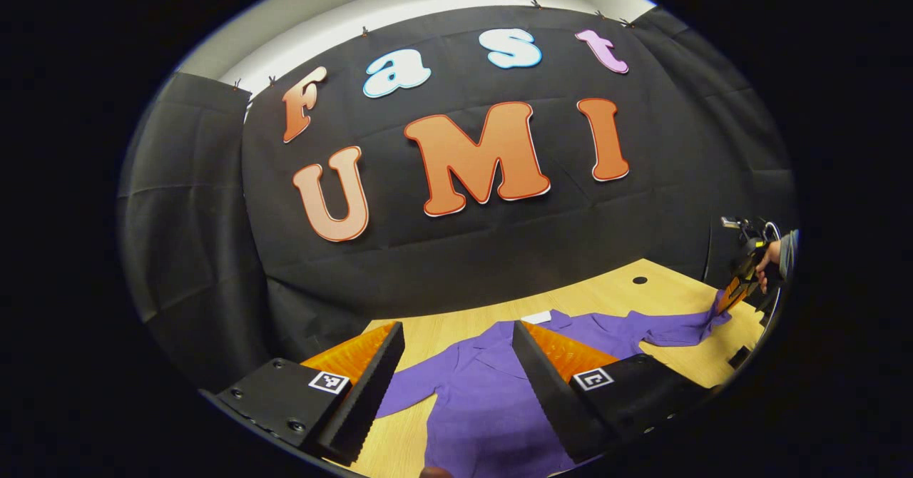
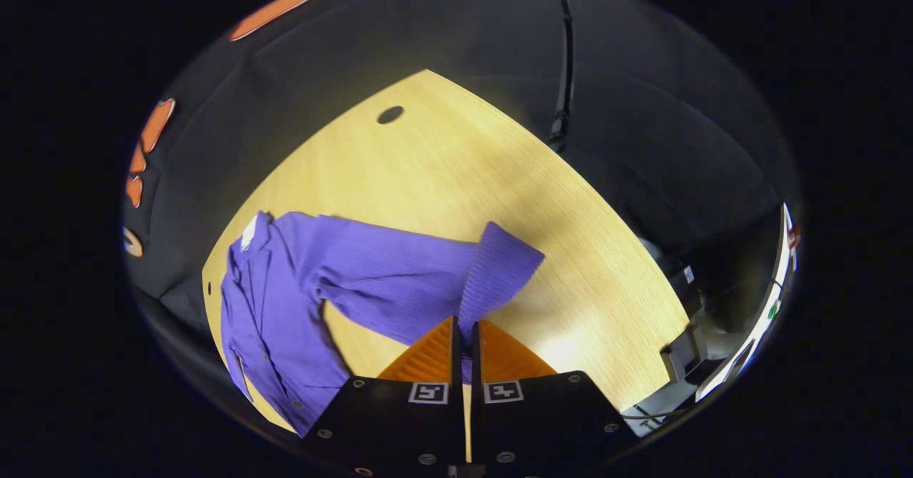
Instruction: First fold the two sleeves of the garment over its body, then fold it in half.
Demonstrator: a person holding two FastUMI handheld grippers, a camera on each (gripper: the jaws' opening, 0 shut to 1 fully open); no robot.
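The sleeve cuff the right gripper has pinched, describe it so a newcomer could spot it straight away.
On the wooden table lies a purple button-up shirt. One long sleeve stretches away from its body toward the right gripper. The cuff is its flared, ribbed end, raised off the table, unlike the flat fabric beside it.

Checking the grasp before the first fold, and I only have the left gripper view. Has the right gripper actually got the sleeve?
Observer: Yes. In the right gripper view the right gripper is closed, with both fingers pinching the sleeve at its ribbed cuff.
Operator: Is the sleeve over the body yet?
Observer: No. It stretches out sideways from the garment body, and bare table shows in the angle between the two.
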